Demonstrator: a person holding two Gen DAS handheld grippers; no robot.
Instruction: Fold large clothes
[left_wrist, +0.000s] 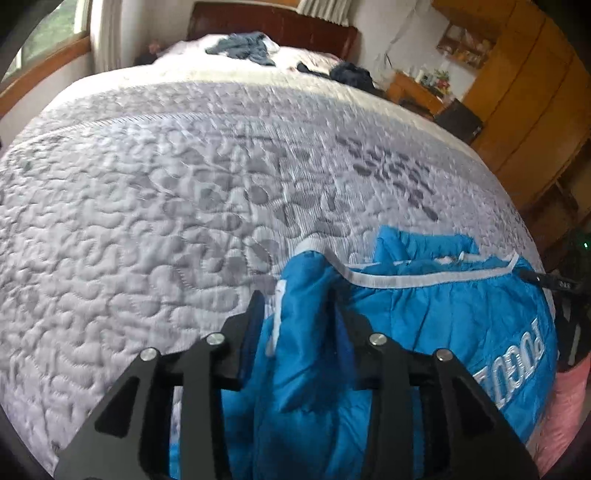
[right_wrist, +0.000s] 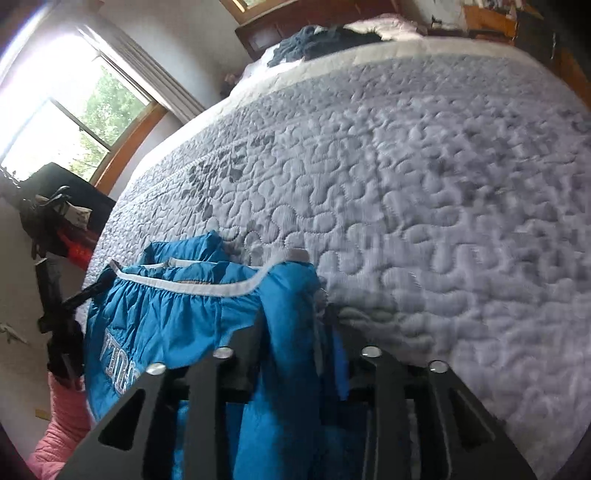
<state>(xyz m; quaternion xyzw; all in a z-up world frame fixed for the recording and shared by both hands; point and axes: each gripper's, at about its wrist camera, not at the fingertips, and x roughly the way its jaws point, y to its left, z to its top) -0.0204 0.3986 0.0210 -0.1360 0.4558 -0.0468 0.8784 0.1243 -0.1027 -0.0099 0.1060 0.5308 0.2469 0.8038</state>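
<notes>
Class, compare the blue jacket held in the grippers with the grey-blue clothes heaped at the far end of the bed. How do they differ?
The blue jacket is bright blue with white trim and lettering; the grey-blue clothes are dull and plain. The jacket is stretched between the left gripper and right gripper; the clothes lie crumpled and untouched. The jacket hangs at the near edge, the clothes by the headboard. Both are unfolded.

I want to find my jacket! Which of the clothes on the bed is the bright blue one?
The blue jacket with white trim, held by both grippers at the near edge of the bed. The other clothes, piled by the headboard, are dull grey-blue and dark.
</notes>
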